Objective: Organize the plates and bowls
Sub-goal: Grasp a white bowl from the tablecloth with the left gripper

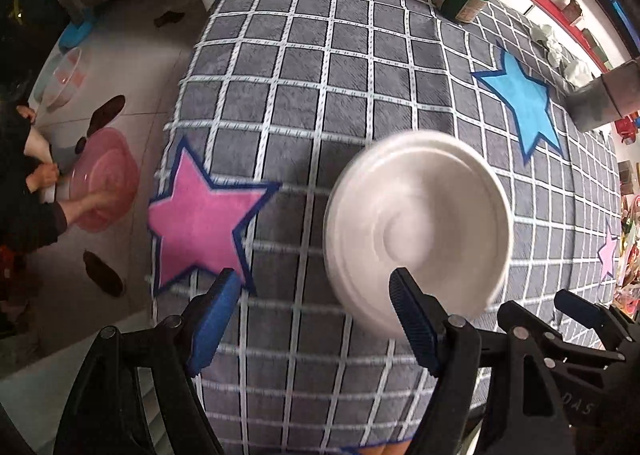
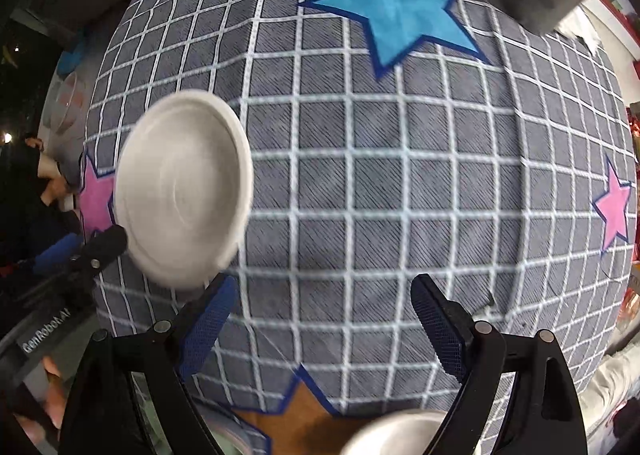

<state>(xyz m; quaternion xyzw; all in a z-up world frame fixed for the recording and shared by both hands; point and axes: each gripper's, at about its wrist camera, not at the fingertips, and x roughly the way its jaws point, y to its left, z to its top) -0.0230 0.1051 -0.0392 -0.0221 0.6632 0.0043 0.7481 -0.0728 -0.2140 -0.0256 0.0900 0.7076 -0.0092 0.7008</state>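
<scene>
Hovering over the checked cloth [image 1: 320, 103] with both the left gripper [image 1: 316, 319] and right gripper [image 2: 324, 319] spread and empty, you were approaching the white plate [image 1: 420, 231] lying flat between the stars, so next you needed a rim grasp.

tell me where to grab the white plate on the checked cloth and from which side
Grip the white plate at its raised rim, near edge, coming from above with one jaw inside and one outside. It lies flat and shallow on the checked cloth, so only the lip offers a hold. Left gripper looks nearest, jaws open.
</scene>
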